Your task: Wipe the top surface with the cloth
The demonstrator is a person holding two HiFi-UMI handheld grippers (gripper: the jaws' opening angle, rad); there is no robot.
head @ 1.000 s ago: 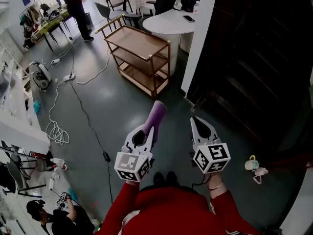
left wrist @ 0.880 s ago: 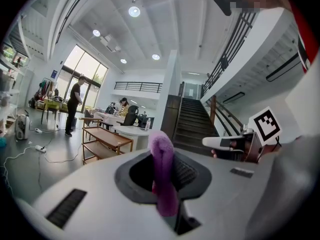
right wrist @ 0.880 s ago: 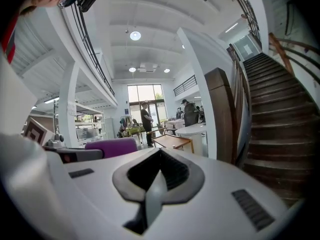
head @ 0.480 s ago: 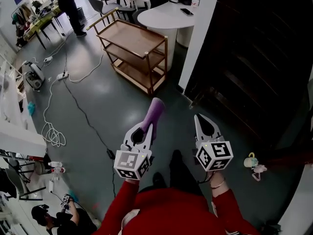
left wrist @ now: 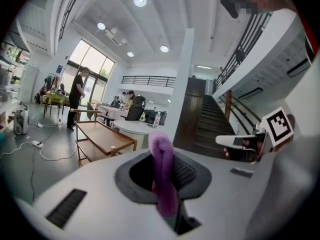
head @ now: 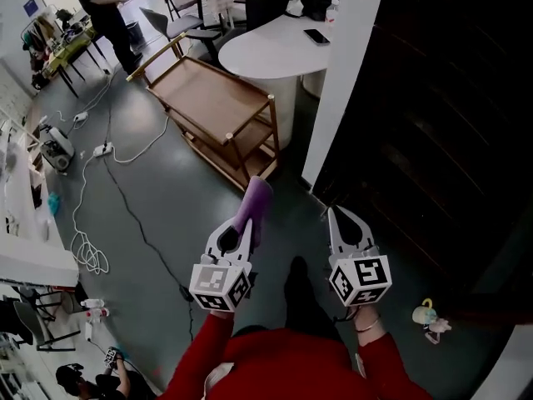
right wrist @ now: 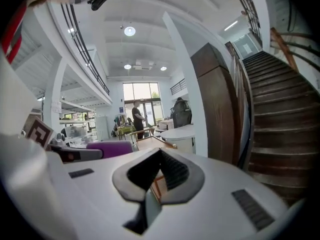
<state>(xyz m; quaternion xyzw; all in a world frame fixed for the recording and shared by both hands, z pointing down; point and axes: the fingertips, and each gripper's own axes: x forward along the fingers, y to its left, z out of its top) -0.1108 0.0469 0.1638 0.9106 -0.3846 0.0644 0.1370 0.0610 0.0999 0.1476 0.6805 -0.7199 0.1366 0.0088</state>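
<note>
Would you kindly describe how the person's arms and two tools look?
The left tool and right tool are pale grey with dark-lined, tapered jaws. Each carries a white cube with black square markers. The sleeves are red.

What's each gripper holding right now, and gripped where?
Left gripper is shut on the purple cloth, pinched along its near part; the far end sticks out past the jaw tips. Right gripper is shut and empty.
</note>
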